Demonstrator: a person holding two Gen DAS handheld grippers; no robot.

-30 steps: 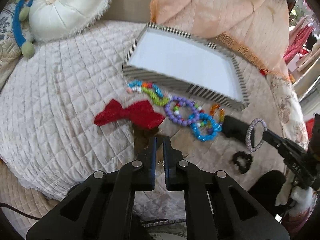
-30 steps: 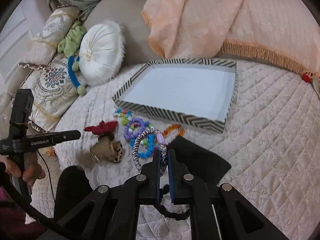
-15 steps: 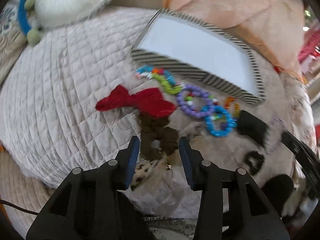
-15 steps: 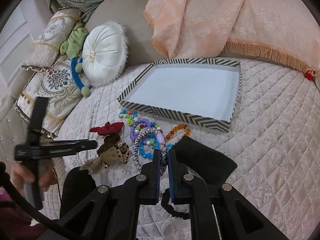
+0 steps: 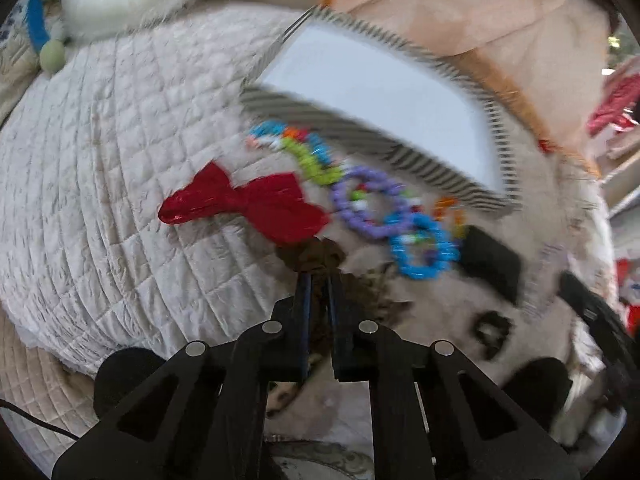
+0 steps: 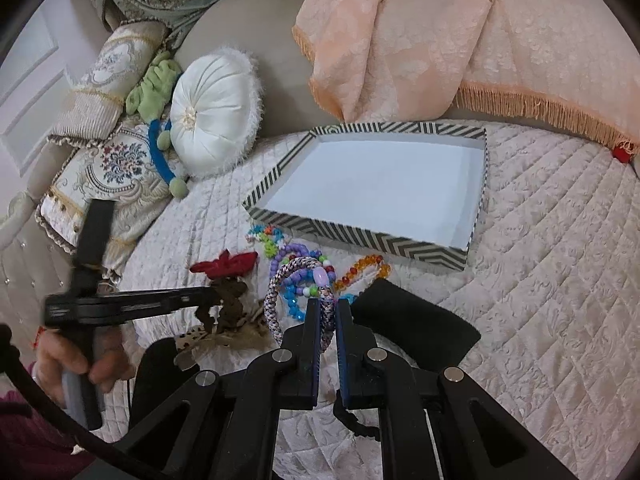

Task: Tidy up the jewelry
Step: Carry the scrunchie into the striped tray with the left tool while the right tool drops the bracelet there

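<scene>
Left wrist view: the left gripper [image 5: 318, 280] has its jaws pinched on the brown bow [image 5: 310, 258], a dark fabric hair piece lying on the quilted bed [image 5: 100, 184] at about 5 o'clock from the red bow [image 5: 244, 204]. The frame is motion-blurred, so how deep the bite goes cannot be told. The risk, as I judge it, is a shallow hold on soft cloth: the bow could slip out on the lift, or drag the leopard-print piece beside it along. The red bow's long axis runs from 8 o'clock to 4 o'clock. The beaded bracelets [image 5: 380, 208] string out from 10 to 4 o'clock along the near wall of the striped tray [image 5: 352, 132].

Right wrist view: the right gripper [image 6: 326, 306] is clamped on the braided bracelet [image 6: 298, 276], whose loop stands upright above the jaws, its plane roughly facing the camera and its pale bead at 1 o'clock. The tray [image 6: 360, 236] lies at 12 o'clock, well apart, long axis running 9 to 3 o'clock, nothing in it. The bracelet hangs over the loose beads; a careless carry could let it swing or twist free short of the rim. The left gripper [image 6: 210, 294] reaches in from 9 o'clock, so the two tools could collide if both head for the tray together.
</scene>
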